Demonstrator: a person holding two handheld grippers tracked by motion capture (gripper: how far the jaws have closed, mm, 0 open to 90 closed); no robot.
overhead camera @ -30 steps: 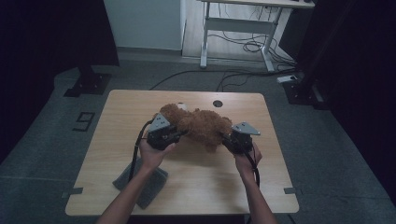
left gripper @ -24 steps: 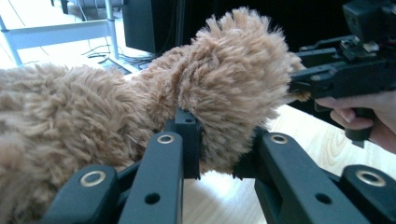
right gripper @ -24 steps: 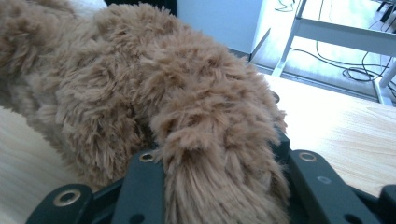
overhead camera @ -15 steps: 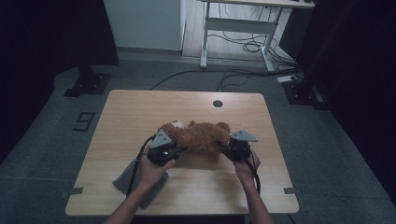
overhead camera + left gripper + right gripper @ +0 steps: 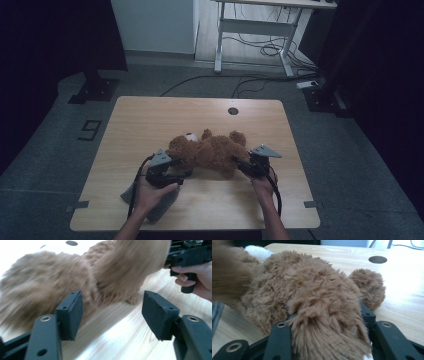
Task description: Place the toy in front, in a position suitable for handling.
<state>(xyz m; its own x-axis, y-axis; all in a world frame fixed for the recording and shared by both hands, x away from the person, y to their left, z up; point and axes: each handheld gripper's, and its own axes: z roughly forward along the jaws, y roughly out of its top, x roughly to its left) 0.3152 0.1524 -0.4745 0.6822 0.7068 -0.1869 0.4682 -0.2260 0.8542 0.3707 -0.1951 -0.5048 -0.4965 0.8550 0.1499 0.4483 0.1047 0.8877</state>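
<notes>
Since the earlier high-view pictures the fluffy brown plush teddy bear (image 5: 210, 152) has come down from the middle of the pale wooden table (image 5: 150, 120) toward the person's side, and both hands have sunk with it, so that the toy now lies on its side across the near half of the tabletop, between the two grippers. The left gripper (image 5: 184, 172) sits at the bear's left end, and its jaws have just been opening: in the left gripper view they stand wide apart (image 5: 112, 312), the left pad just beside the blurred fur and the right pad well clear over bare wood, so nothing is pressed between them. The right gripper (image 5: 240, 167) is at the bear's right end; its jaws have also just been opening a little, yet in the right gripper view a furry limb of the bear (image 5: 324, 322) fills the gap between them (image 5: 328, 340) and the pads bear on it from both sides, so this grip holds. A crumpled grey cloth (image 5: 159, 210) lies at the near left edge of the table, partly under the person's left hand (image 5: 152, 192). A small round dark hole (image 5: 233, 110) marks the far part of the tabletop.
</notes>
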